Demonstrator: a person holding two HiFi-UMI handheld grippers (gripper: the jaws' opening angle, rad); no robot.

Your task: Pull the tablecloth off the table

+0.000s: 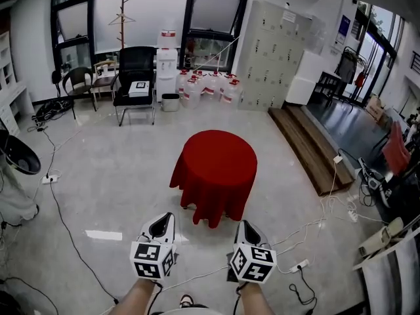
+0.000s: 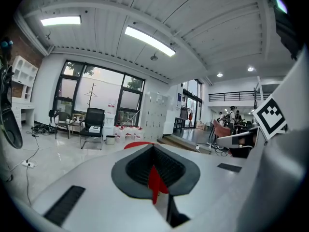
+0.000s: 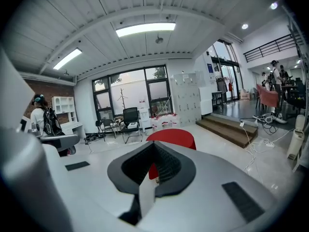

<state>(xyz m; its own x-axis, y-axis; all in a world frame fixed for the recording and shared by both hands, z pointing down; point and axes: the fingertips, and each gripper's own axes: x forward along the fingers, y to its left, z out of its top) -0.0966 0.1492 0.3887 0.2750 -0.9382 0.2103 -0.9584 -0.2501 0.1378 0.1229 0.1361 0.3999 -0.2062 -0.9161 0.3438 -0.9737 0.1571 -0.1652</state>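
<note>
While our left gripper (image 1: 164,220) and right gripper (image 1: 246,227) are closed on nothing, the tablecloth (image 1: 215,169) hangs well ahead of both, seemingly nearer the right.

Table is fully hidden under the red tablecloth (image 1: 214,172); no top or legs are seen. Left forearm (image 1: 134,297) and right forearm (image 1: 252,298) are cut off by the head view's lower edge. Rear parts of left gripper (image 1: 165,219) and right gripper (image 1: 244,226) are covered by the marker cubes (image 1: 152,260). In the left gripper view the tablecloth is mostly blocked by the gripper body; in the right gripper view its lower part is blocked. Distant people (image 2: 235,115) are too small to be told. Dark rounded object (image 1: 18,156) is cut by the left edge and not identified.
</note>
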